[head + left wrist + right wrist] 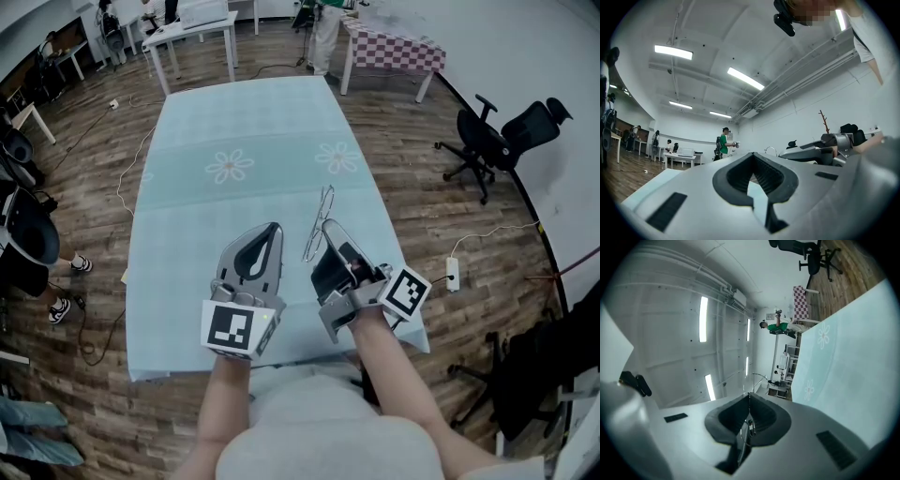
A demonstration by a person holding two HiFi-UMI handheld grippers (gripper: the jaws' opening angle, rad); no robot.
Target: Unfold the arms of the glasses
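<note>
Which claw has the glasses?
The right claw, shut on the thin wire glasses; the left claw is shut with nothing between its jaws.

Wears a pale grey short-sleeved shirt [328, 427]. Left gripper [274, 228] and right gripper [327, 226]: smooth light-grey wedge-shaped shells, black ribbed pads [766, 176] lining a teardrop-shaped hollow, dark rectangular slots on the flanks. At the back of each, a white cube [230, 328] printed with black square markers.
</note>
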